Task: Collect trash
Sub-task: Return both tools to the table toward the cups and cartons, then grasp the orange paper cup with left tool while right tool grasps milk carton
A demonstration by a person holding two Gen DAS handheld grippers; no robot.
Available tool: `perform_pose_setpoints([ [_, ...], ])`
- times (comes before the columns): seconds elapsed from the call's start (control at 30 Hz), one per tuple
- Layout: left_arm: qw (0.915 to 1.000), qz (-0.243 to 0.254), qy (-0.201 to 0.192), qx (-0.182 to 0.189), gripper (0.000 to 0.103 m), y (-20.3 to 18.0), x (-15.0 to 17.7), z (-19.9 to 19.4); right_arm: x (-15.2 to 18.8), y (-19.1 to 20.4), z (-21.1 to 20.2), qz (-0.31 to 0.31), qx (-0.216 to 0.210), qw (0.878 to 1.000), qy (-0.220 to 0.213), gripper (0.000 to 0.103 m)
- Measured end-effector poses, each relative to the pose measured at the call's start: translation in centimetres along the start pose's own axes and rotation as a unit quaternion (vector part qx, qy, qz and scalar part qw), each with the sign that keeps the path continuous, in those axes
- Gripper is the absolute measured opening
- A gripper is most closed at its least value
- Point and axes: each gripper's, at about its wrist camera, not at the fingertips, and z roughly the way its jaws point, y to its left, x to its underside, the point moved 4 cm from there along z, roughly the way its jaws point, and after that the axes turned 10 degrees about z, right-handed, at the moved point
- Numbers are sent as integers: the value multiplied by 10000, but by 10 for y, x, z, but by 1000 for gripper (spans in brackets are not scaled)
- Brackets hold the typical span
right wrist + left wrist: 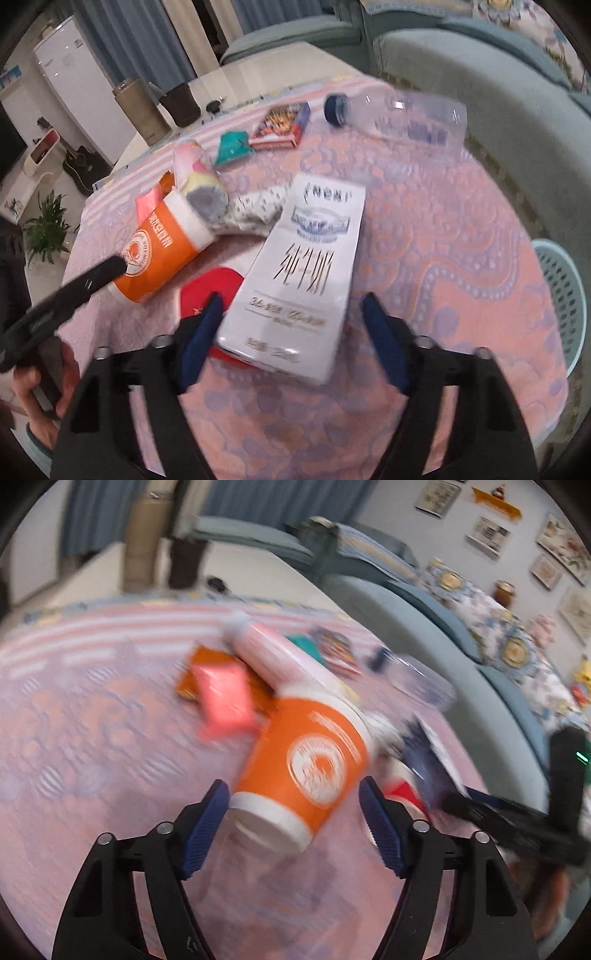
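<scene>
An orange paper cup (306, 764) lies on its side on the pink tablecloth (92, 738). My left gripper (293, 823) is open, its blue pads on either side of the cup's base, not closed on it. In the right wrist view a white milk carton (299, 273) lies flat, partly over a red lid (210, 288). My right gripper (291, 339) is open with the carton's near end between its fingers. The orange cup (162, 251) shows there too, with the left gripper's finger (92, 280) at it.
More trash lies on the table: a pink-white bottle (199, 177), a pink packet (225, 698), a teal wrapper (232, 147), a colourful box (280, 123), a clear plastic bottle (402, 118). A light-blue basket (561, 299) stands at right by the sofa (498, 85).
</scene>
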Motion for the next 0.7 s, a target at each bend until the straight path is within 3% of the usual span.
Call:
perform_pose_setpoints([
  [0.07,9994,110,143,310,69,-16,8,-1,4,-8,0,54,-70,9999,88,58],
  [0.13,9987,317,252,313,68,-32,14,-2,7,-13,-4,3,-23,10000,55,52],
  [0.37,9960,589,280,-606,72,-43,6,13,20,-45,-30,-395,505,9974,-336,52],
  [0.5,9876,739,682,-1207,73,-47,2,38,33,-66,-47,-558,806,9936,-554,52],
  [0.7,9847,767,765,-1364,66,-51,-1,50,47,-79,-56,-678,753,9935,-509,52],
])
